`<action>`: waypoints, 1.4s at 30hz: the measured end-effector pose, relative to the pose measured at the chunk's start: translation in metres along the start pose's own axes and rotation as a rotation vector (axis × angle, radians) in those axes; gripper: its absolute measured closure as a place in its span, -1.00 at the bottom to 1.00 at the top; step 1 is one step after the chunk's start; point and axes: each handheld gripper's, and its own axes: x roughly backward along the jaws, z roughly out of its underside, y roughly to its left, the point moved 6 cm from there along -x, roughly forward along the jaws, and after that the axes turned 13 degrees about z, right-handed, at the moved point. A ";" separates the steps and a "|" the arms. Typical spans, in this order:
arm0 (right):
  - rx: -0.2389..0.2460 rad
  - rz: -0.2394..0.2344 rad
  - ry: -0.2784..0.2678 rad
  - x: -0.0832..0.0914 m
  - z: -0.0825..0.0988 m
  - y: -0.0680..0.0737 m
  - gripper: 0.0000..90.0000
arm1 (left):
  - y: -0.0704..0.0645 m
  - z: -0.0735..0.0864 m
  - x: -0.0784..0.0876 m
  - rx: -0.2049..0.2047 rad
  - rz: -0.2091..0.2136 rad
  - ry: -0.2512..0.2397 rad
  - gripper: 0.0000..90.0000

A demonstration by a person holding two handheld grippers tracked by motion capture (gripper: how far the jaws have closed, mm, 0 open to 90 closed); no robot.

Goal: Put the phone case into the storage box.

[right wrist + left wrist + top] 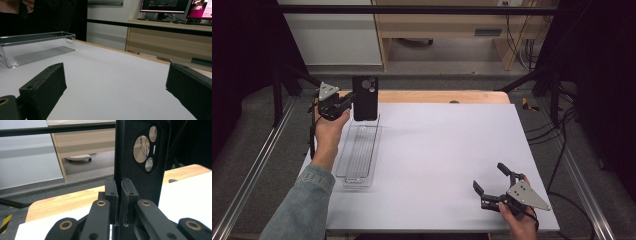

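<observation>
The left gripper (346,104) clamps a black phone case (365,98) by its edge, holding it upright above the far end of a clear plastic tray (358,152). The right gripper (492,181) rests with jaws spread wide and empty near the front right corner of the white table top (447,150). Beyond its wooden far edge (437,96) lie grey floor, a pale wooden desk (170,37) and lit monitors (163,5).

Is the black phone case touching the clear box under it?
Cannot tell. In the high view the phone case, pinched by the left tool, overlaps the far end of the clear box, so no gap or contact shows plainly.
</observation>
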 end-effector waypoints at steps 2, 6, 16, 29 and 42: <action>-0.001 0.000 0.000 0.000 0.000 0.000 -0.93 | 0.000 0.003 -0.001 0.000 -0.002 0.005 0.88; 0.001 0.002 -0.004 0.000 -0.001 0.000 -0.93 | 0.003 0.009 -0.001 0.006 0.000 0.014 0.88; 0.003 0.001 -0.005 0.000 0.000 0.000 -0.93 | 0.013 0.018 -0.001 0.008 0.018 0.024 0.88; 0.009 -0.004 -0.002 0.000 0.000 0.001 -0.92 | 0.019 0.030 -0.008 0.024 0.044 0.017 0.88; 0.011 -0.004 -0.003 0.000 0.000 0.001 -0.92 | 0.019 0.035 -0.015 0.029 0.052 0.029 0.88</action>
